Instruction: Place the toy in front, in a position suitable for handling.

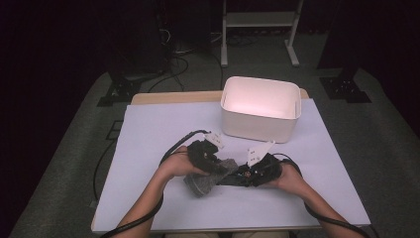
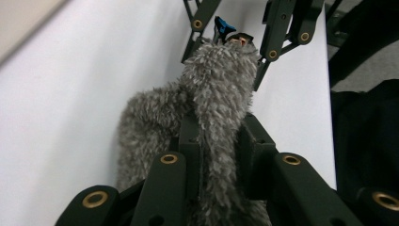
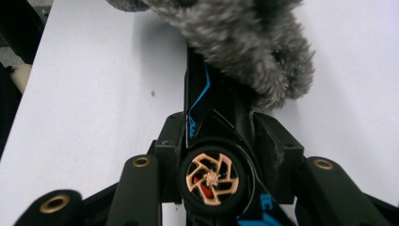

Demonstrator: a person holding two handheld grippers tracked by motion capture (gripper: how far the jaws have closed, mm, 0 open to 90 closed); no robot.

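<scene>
White sheet on table, dark room, left gripper clamping grey cloth, right gripper gripping toy car.

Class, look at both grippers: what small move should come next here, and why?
Probably draw the left gripper away with the fuzzy grey cloth, since its jaws pinch the cloth while the right gripper clamps the black toy car, whose front end the cloth covers.
</scene>
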